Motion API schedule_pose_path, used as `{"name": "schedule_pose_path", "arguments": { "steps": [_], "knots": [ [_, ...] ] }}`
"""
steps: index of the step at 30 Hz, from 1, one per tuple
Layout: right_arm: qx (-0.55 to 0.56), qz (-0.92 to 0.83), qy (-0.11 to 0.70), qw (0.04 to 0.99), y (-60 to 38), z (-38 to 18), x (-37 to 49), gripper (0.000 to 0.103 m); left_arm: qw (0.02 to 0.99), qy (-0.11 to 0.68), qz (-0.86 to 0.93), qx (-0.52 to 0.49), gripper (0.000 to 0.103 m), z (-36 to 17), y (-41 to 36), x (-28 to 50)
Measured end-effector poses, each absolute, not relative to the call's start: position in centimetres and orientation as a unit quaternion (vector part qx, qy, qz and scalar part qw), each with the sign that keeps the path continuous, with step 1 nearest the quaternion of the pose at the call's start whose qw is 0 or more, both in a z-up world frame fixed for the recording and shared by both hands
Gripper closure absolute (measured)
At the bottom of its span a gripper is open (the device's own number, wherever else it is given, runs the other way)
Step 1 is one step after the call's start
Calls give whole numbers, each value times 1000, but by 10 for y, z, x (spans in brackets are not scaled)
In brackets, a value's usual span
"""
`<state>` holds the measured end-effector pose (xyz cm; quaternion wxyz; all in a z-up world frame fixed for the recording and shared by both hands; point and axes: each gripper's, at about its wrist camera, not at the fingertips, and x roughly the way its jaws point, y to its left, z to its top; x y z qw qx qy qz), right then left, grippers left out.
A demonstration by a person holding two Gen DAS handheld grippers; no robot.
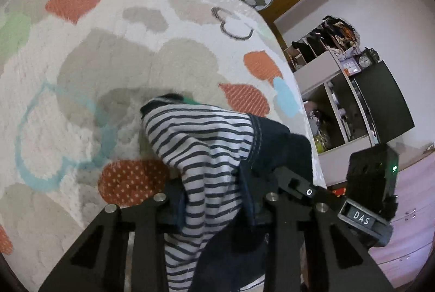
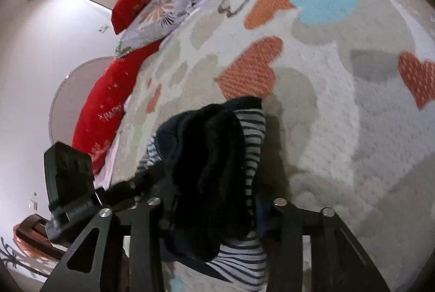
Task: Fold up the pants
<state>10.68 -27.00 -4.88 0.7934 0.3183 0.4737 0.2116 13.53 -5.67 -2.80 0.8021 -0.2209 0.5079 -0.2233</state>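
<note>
Both tongs pinch the pants: the left tongs (image 1: pixel 217 213) are pressed together on a bunch of striped and navy cloth, and the right tongs (image 2: pixel 214 213) are clamped on a dark, bunched part of the same pants (image 1: pixel 206 145), which hang lifted over a bed (image 1: pixel 114 52) spread with a heart-patterned cover. The step in hand looks like carrying the garment to the cover and laying it flat before any fold; done well, that would mean drawing the two grips apart until the cloth goes taut, lowering the far hem first, and letting the fabric settle without wrinkles before either grip lets go. Much stays unclear: the fingertips of both tongs are buried in cloth, so which seam, waistband or leg each one holds cannot be told, and the lower part of the pants runs out of frame in both views. Whether the garment is inside out, or already doubled over, is hard to judge from the bunching. Farther off, spotted and red pillows (image 2: pixel 141 1) lie at the bed's head, and a cluttered shelf (image 1: pixel 339 90) stands beside the bed.
</note>
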Motion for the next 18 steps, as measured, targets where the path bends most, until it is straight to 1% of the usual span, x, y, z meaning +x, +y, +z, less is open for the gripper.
{"name": "schedule_pose_path", "arguments": {
  "steps": [5,9,18],
  "knots": [
    [294,222,458,809,-263,-25,127,63,807,502,-215,-226,71,-18,-50,162],
    [272,219,453,821,-254,-14,155,63,819,495,-197,-212,71,-13,-46,189],
    [267,202,461,822,-243,-23,200,63,826,497,-169,-207,71,-19,-37,226]
  ]
}}
